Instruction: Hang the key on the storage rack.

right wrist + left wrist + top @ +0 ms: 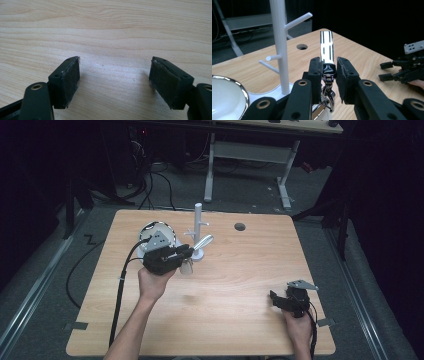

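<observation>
Left gripper [329,82] clamped a shiny chrome mug handle [326,50] beside the white pegged stand [280,47] (hook it slowly); right gripper [115,82] gaped empty over the desk [107,30].

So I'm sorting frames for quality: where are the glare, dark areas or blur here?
High view: wooden table evenly lit, surroundings nearly black, round shiny bowl reflecting light. Left gripper view: bright glare stripes on the chrome handle in the left tool, background beyond the table black, near jaws slightly soft. Right gripper view: wood grain sharp, right tool casting soft shadows.
</observation>
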### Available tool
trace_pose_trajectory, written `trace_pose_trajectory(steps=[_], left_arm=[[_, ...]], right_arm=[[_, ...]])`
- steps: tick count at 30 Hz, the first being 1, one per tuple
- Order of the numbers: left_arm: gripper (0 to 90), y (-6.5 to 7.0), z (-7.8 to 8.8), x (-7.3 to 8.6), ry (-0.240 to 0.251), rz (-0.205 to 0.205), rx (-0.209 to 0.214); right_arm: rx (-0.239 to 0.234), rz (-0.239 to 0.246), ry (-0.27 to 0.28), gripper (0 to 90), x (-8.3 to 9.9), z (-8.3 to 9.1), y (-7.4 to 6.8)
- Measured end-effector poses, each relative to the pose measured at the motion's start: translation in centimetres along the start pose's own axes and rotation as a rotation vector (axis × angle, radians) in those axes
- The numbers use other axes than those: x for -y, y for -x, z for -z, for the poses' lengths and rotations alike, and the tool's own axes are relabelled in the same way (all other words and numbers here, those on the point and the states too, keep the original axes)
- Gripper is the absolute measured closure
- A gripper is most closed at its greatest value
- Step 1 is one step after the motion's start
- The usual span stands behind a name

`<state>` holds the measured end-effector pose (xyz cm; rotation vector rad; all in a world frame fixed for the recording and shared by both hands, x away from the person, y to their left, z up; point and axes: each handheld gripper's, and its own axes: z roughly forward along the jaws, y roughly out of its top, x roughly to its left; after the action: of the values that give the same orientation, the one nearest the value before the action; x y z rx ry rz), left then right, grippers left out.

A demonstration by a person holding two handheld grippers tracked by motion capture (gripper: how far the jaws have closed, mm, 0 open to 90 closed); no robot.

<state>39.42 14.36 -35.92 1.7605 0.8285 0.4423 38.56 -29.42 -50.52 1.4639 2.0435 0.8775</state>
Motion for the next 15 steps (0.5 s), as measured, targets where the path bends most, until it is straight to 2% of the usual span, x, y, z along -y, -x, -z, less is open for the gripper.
trace_pose_trajectory(steps=[15], left_arm=[[74.4,-0.5,-0.5,-1.8,0.017,0.005,0.013]], right_arm=[[-0.001,0.000,0.000,24.6,0.0,0.0,0.0]])
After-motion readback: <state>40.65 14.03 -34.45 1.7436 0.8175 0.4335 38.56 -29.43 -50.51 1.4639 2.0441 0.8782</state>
